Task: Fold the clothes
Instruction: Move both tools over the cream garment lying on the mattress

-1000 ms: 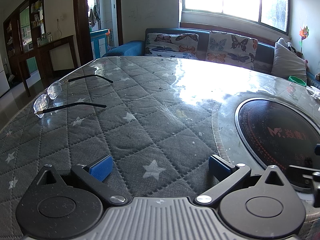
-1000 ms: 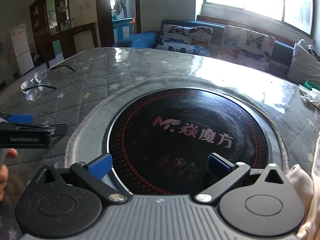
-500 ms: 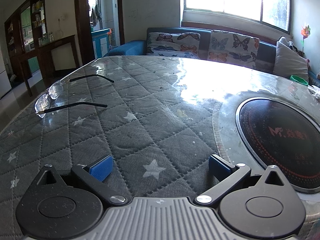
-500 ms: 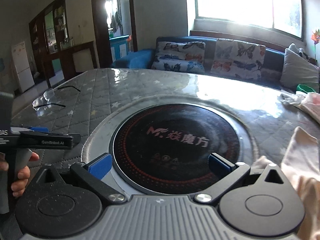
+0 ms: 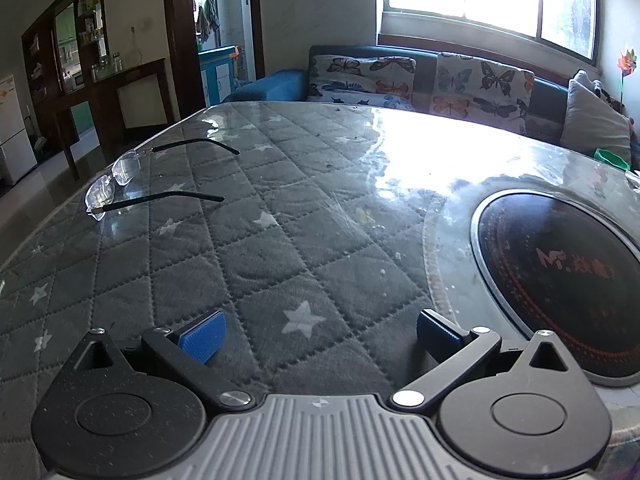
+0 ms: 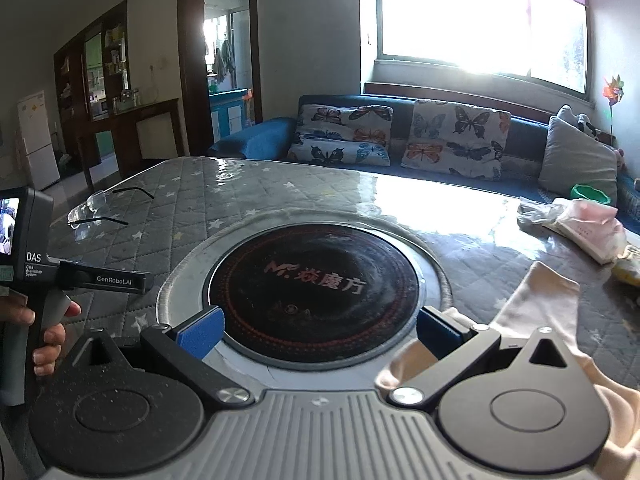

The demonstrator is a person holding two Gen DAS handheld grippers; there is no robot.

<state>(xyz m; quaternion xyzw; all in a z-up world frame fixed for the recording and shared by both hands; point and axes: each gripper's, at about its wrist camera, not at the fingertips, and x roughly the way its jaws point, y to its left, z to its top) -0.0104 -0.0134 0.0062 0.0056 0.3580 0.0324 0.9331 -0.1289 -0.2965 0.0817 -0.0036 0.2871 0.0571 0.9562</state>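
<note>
A cream-coloured garment (image 6: 536, 312) lies on the table at the lower right of the right wrist view, partly under my right gripper's right finger. My right gripper (image 6: 320, 332) is open and empty above the black round hotplate (image 6: 316, 280). My left gripper (image 5: 318, 334) is open and empty just above the grey quilted star-pattern table cover (image 5: 248, 264). The left gripper (image 6: 104, 278) also shows at the left edge of the right wrist view, held by a hand. No garment shows in the left wrist view.
A pair of glasses (image 5: 120, 178) lies open at the table's far left. The hotplate (image 5: 560, 276) sits inset on the right. A pink and white bundle (image 6: 580, 224) and a green object (image 6: 590, 194) lie at the far right. A sofa with butterfly cushions (image 6: 400, 136) stands behind.
My right gripper has pulled back and risen, so the cream garment and the pink bundle came into view. My left gripper has shifted slightly left. Both stay open.
</note>
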